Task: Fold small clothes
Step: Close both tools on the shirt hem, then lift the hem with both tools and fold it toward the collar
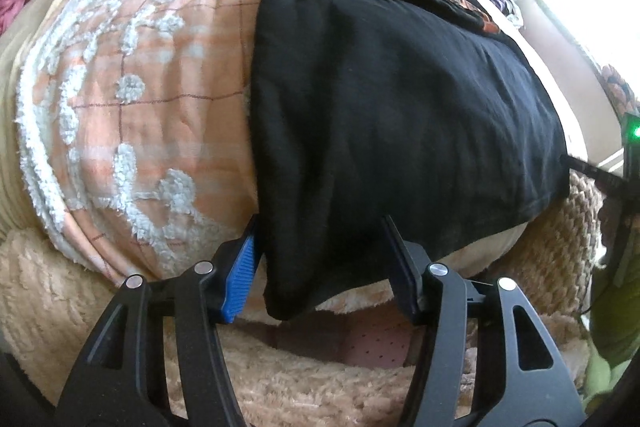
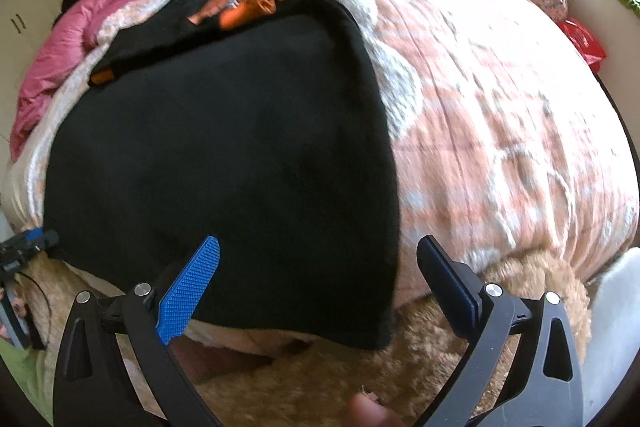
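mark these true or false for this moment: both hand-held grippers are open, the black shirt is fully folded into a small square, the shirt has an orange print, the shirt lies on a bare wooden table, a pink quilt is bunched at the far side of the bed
1. Both hand-held grippers are open. True: the left hand-held gripper and the right hand-held gripper each have their jaws spread at the near hem, holding nothing.
2. The black shirt is folded into a small square. False: it is a long panel, the near hem hanging over the bed edge.
3. The shirt has an orange print. True, at its far end.
4. The shirt lies on a bare wooden table. False: it lies on a peach and white bedspread.
5. A pink quilt is bunched at the far side. True.
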A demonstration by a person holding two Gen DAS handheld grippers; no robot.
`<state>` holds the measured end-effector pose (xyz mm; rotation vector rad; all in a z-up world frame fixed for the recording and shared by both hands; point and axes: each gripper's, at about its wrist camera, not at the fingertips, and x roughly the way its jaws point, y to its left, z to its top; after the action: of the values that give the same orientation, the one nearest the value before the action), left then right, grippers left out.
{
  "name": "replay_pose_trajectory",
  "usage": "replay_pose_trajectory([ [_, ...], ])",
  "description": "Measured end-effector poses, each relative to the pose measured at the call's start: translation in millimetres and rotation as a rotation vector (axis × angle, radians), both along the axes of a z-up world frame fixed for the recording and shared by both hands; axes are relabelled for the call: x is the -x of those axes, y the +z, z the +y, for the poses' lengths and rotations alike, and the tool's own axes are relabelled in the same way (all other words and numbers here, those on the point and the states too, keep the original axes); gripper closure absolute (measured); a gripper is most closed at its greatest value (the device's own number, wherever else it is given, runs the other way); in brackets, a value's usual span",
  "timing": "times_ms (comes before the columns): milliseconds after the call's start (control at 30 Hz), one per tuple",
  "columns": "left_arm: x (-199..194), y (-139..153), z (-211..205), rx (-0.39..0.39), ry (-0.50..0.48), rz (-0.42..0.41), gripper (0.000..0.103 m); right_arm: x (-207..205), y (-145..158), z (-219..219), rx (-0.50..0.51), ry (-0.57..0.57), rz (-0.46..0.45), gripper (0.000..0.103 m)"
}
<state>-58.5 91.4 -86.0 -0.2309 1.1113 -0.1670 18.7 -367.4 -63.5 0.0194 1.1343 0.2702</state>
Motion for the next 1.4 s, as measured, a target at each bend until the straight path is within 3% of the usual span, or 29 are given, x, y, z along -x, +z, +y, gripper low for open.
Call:
replay_pose_trajectory([
  [100,1,-1,1,0.001,0.000,-0.002,0.054,5,-9,-6,-0.004,0.000,0.023,0.006],
  [167,1,-1,2,0.006,0.001,-0.002,0.054,8,-18,-9,0.010,0.010,0.037,0.012],
  [233,2,-3,5,0.014,0.008,-0.002,0.054,14,-22,-5,0.079,0.049,0.012,0.024],
  [267,2,-3,5,0.012,0.008,-0.002,0.054,16,-22,-4,0.068,0.065,0.007,0.029],
  [333,0,-3,3,0.000,0.004,-0.003,0.054,18,-19,-6,0.022,0.075,-0.001,0.054],
  [367,0,-3,2,-0.008,0.001,-0.005,0.054,19,-17,-6,0.000,0.088,-0.008,0.059],
  [433,-1,-4,0,-0.019,0.002,-0.006,0.057,22,-14,-6,-0.010,0.103,-0.026,0.082],
  [533,-2,-4,2,-0.008,0.017,-0.006,0.063,24,-7,-6,-0.042,0.112,-0.055,0.095],
  [633,-1,-2,7,0.003,0.032,-0.011,0.072,25,7,-8,-0.153,0.128,-0.092,0.096],
  [867,-1,18,22,0.029,0.053,-0.064,0.099,15,56,-8,-0.287,0.143,-0.233,0.096],
  [967,0,36,33,0.079,0.068,-0.115,0.099,9,73,-12,-0.310,0.126,-0.287,0.096],
  [1233,-9,81,39,0.101,0.076,-0.227,0.099,-8,97,-12,-0.319,0.083,-0.375,0.096],
  [1400,-22,98,38,0.075,0.099,-0.279,0.099,-17,111,-14,-0.325,0.060,-0.428,0.096],
])
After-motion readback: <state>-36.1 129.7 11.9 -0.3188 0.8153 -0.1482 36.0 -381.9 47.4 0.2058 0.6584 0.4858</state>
